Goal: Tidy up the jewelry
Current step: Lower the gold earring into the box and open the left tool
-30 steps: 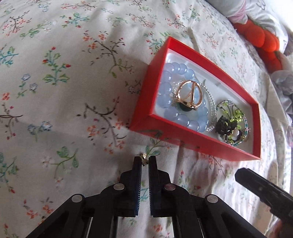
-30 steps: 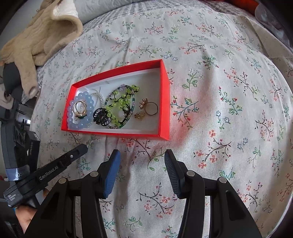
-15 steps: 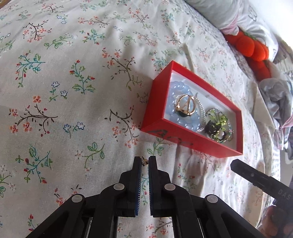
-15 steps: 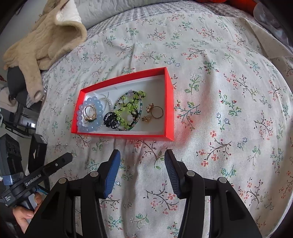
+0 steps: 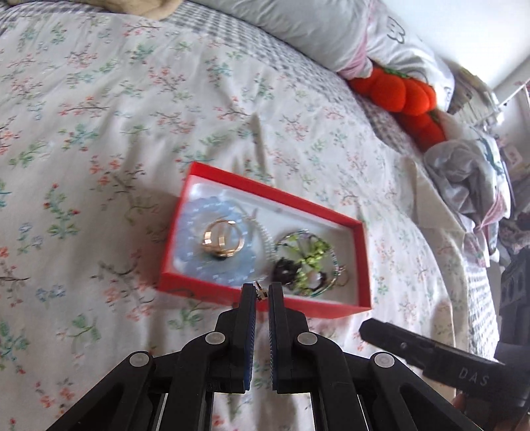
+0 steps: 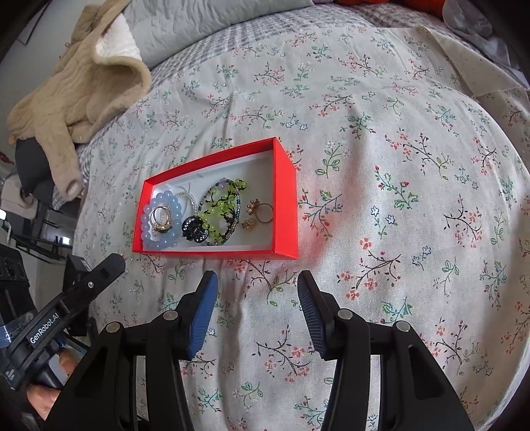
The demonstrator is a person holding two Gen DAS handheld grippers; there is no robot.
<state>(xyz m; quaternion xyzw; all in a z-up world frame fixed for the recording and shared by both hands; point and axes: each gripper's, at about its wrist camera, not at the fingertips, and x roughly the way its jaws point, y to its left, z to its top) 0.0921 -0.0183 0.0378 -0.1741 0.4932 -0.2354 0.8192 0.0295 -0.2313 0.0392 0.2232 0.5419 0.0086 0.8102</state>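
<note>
A red jewelry box (image 5: 265, 192) (image 6: 285, 205) lies open on the floral bedspread. It holds a blue bead bracelet (image 6: 147, 228), gold rings (image 5: 223, 237), a green bead bracelet (image 6: 225, 205), a black brooch (image 6: 195, 228) and small gold pieces (image 6: 261, 212). My left gripper (image 5: 261, 293) is shut on a small gold earring (image 5: 261, 293), held just over the box's near wall. It also shows at the left of the right wrist view (image 6: 119, 260). My right gripper (image 6: 256, 291) is open and empty, in front of the box.
A beige jacket (image 6: 76, 96) lies at the bed's far left. An orange plush toy (image 5: 404, 96), pillows (image 5: 298, 30) and crumpled grey cloth (image 5: 470, 179) lie at the far right. The right gripper's body (image 5: 430, 354) shows low right in the left wrist view.
My left gripper has risen and moved toward the box with the earring; its tips now sit over the near wall. The right gripper has pulled back a little and stayed open.
</note>
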